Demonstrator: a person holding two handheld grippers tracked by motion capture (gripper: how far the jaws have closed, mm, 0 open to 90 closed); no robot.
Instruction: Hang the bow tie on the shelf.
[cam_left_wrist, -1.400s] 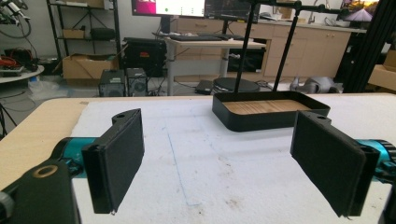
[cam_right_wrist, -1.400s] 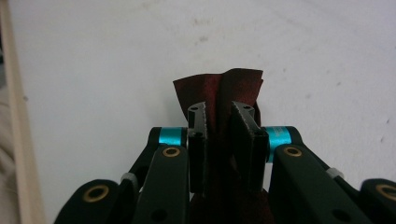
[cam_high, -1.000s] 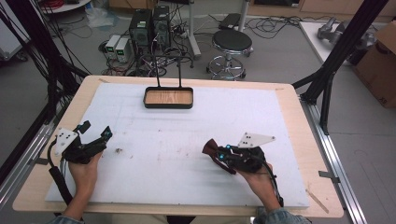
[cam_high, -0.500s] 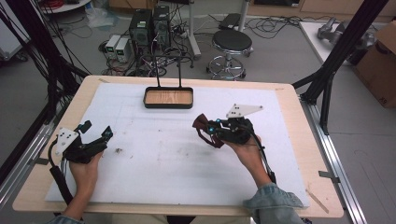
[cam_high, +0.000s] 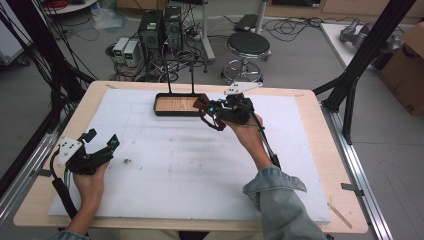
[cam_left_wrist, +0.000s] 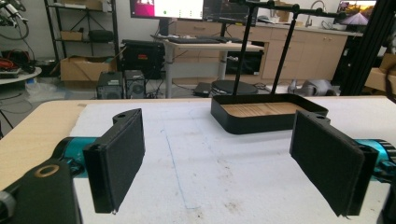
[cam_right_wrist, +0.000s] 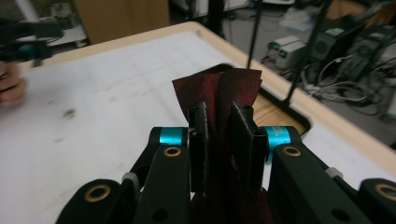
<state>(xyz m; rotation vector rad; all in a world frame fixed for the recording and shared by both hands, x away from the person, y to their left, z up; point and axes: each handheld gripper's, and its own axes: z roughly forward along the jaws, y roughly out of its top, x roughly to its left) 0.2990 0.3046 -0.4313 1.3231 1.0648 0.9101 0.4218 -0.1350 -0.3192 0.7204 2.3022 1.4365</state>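
A dark red piece of cloth (cam_high: 201, 103) is pinched in my right gripper (cam_high: 207, 112), held above the white board just at the right end of the black tray (cam_high: 172, 113) with a wooden floor. In the right gripper view the cloth (cam_right_wrist: 219, 86) fans out beyond the jaws of the right gripper (cam_right_wrist: 219, 126), with the tray (cam_right_wrist: 299, 122) just ahead. My left gripper (cam_high: 102, 141) rests at the left edge of the board, open and empty. In its own view the left gripper (cam_left_wrist: 219, 154) faces the tray (cam_left_wrist: 261, 122) across bare board.
A white foam board (cam_high: 200, 170) covers most of the wooden table (cam_high: 320, 130). A thin black frame (cam_high: 180, 75) rises behind the tray. Small dark specks (cam_high: 125, 161) lie near the left hand. Black posts stand at both table sides.
My right gripper has carried the red cloth from the near right of the board forward and left, up to the tray's right end. The left gripper has stayed put.
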